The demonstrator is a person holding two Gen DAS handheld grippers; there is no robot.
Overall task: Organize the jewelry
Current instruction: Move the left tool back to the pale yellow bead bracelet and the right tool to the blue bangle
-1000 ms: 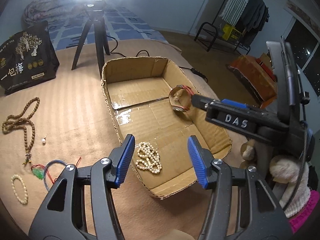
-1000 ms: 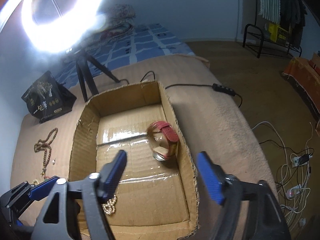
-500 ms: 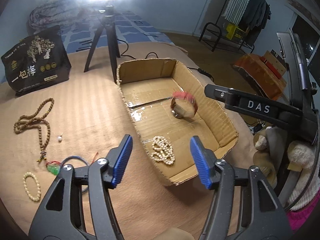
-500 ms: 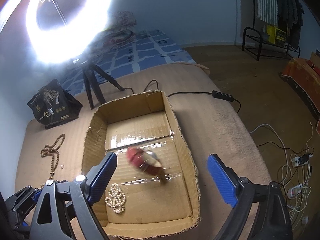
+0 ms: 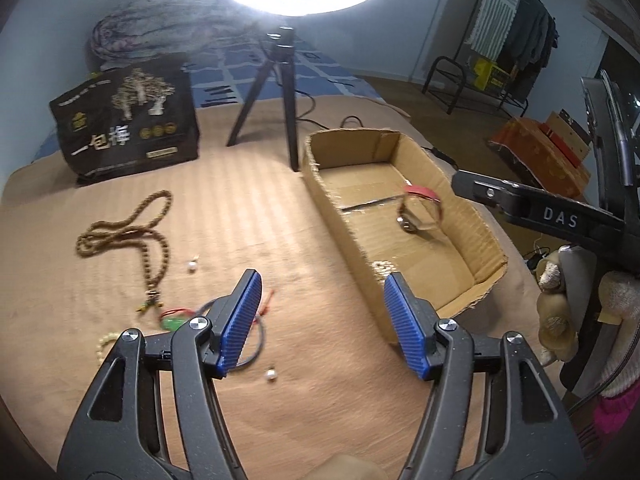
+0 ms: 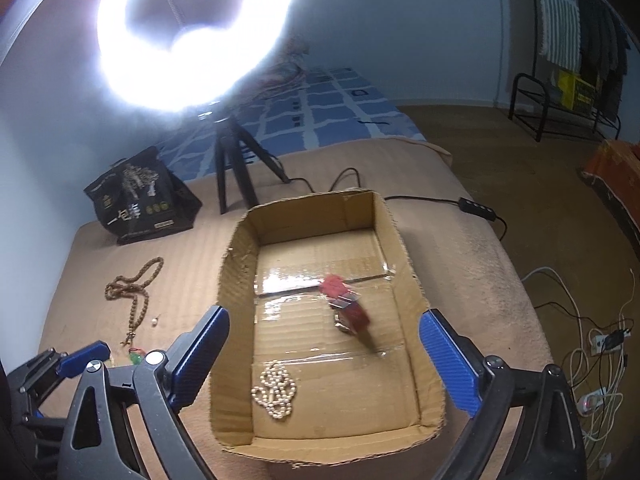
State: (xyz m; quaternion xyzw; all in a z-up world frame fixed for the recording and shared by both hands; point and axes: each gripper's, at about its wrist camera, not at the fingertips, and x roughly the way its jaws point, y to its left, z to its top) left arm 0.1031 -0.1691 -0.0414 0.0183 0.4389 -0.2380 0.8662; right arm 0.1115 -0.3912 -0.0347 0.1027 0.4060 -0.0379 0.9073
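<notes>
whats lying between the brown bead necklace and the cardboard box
Mostly bare tan cover. In the left wrist view only a small white bead lies between the brown bead necklace and the cardboard box, close to the necklace.

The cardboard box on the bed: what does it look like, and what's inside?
The cardboard box is a shallow, open-topped brown tray with rough, torn edges and shiny clear tape across its floor. It lies flat on the tan bed cover, beside a black tripod. Inside lie a cream bead strand, near the front, and a blurred red-strapped watch, mid-floor. Neither tool touches the box.
</notes>
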